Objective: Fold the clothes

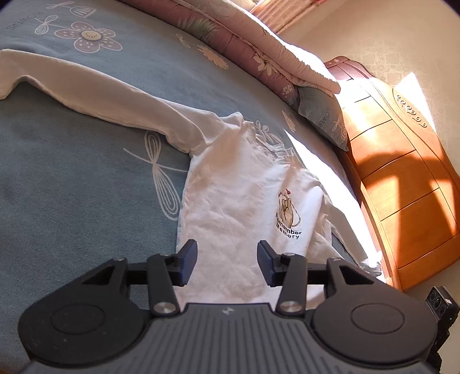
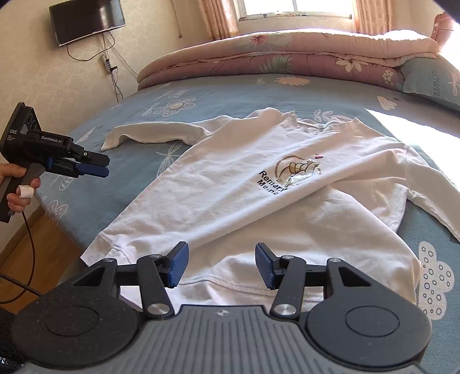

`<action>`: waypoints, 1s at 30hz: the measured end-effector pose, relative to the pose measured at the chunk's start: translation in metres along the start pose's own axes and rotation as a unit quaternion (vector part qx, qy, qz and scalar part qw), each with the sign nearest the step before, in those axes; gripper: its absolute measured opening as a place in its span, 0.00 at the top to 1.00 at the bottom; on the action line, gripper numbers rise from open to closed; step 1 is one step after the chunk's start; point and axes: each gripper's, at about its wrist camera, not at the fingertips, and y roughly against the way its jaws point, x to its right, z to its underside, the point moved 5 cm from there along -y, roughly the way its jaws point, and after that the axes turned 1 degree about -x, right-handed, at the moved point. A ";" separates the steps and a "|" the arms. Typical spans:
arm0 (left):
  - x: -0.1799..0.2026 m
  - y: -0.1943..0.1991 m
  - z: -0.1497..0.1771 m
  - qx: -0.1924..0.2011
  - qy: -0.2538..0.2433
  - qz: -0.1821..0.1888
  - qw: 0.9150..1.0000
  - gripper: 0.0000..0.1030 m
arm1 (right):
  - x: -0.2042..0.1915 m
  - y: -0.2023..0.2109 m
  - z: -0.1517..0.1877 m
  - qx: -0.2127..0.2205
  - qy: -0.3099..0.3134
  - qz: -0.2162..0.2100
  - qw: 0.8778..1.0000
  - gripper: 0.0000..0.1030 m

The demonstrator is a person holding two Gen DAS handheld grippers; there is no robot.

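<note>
A white long-sleeve shirt [image 1: 230, 187] lies spread on the blue flowered bed sheet [image 1: 72, 178], print side up. One sleeve [image 1: 86, 83] stretches away to the left. In the right wrist view a crease of the shirt [image 2: 230, 187] runs across the front and hides part of the black lettering. My left gripper [image 1: 227, 259] hovers open over the shirt's lower body, with nothing between its blue pads. My right gripper [image 2: 221, 263] stands open just above the hem. The left gripper [image 2: 105, 167] also shows at the left of that view, off the bed's edge, held by a hand [image 2: 20, 190].
A folded pink quilt [image 2: 287, 54] and a blue pillow [image 2: 431, 80] lie along the far side of the bed. A wooden headboard [image 1: 402, 178] stands to the right. A wall television [image 2: 86, 20], dangling cables and wood floor [image 2: 17, 253] are at the left.
</note>
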 end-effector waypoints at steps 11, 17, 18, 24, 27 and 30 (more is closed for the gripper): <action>-0.045 -0.122 -0.081 -0.009 0.093 0.009 0.996 0.46 | 0.056 0.030 0.002 0.046 -0.087 0.063 0.993 0.41; -0.045 -0.148 -0.098 0.014 0.101 0.023 0.994 0.42 | 0.082 0.036 -0.003 0.061 -0.118 0.090 0.987 0.39; -0.045 -0.151 -0.101 0.018 0.101 0.021 0.994 0.48 | 0.085 0.035 -0.004 0.062 -0.120 0.093 0.986 0.39; -0.051 -0.137 -0.108 0.076 0.100 -0.037 0.991 0.94 | 0.103 0.029 -0.005 0.071 -0.143 0.103 0.982 0.39; -0.050 -0.124 -0.106 0.085 0.093 -0.039 0.991 0.96 | 0.111 0.030 -0.002 0.069 -0.151 0.108 0.980 0.39; -0.045 -0.115 -0.101 0.078 0.075 -0.042 0.993 0.95 | 0.122 0.032 0.001 0.066 -0.160 0.111 0.979 0.39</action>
